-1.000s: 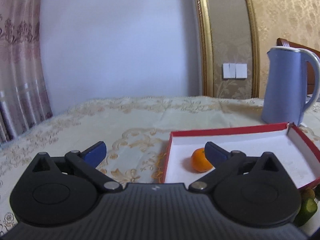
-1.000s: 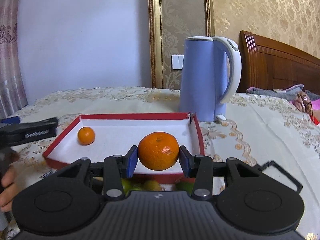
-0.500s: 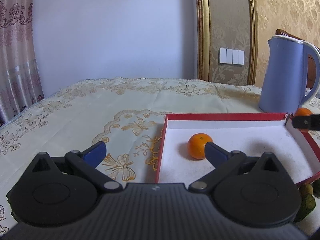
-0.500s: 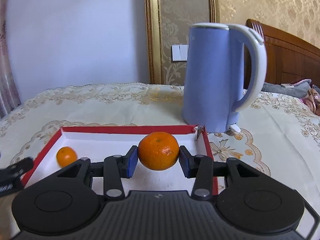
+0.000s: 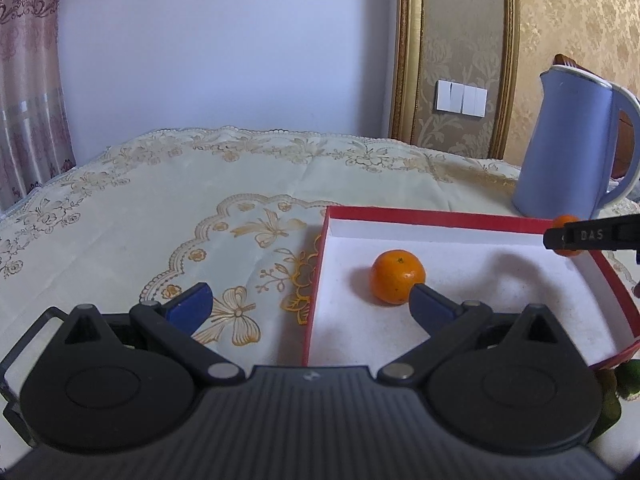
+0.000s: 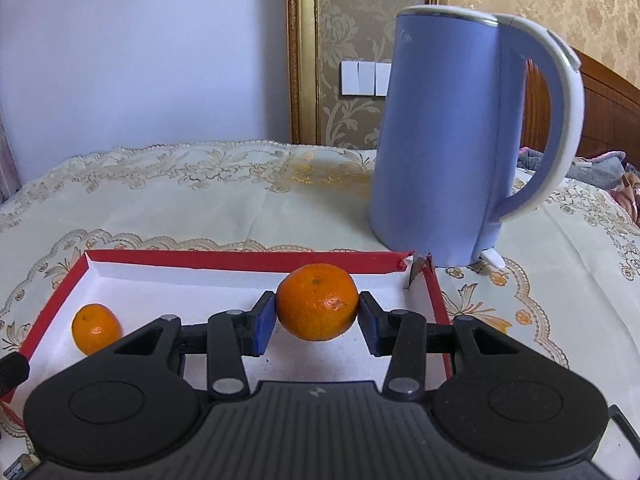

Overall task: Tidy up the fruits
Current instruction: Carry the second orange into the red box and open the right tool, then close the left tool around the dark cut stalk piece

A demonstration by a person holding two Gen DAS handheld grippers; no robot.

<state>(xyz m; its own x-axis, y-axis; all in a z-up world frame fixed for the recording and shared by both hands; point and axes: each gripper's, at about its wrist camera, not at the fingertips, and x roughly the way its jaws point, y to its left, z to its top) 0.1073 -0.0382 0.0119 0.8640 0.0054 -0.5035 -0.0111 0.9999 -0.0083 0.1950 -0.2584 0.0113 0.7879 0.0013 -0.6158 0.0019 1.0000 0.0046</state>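
Note:
A red box with a white inside (image 5: 420,216) (image 6: 240,260) lies on the embroidered tablecloth. One small orange (image 5: 397,277) (image 6: 96,328) sits in its left part. My right gripper (image 6: 317,320) is shut on a second orange (image 6: 317,301) and holds it above the box's right part; its finger and that orange show at the right edge of the left wrist view (image 5: 566,235). My left gripper (image 5: 308,304) is open and empty, straddling the box's left wall, with its right fingertip just in front of the resting orange.
A blue electric kettle (image 6: 452,140) (image 5: 572,140) stands just behind the box's far right corner. Green fruits (image 5: 624,376) lie by the box's near right corner. The tablecloth (image 5: 160,208) stretches left of the box. A bed headboard is behind right.
My right gripper has carried its orange forward over the box towards the kettle. My left gripper has lifted and tilted down a little, staying open by the resting orange.

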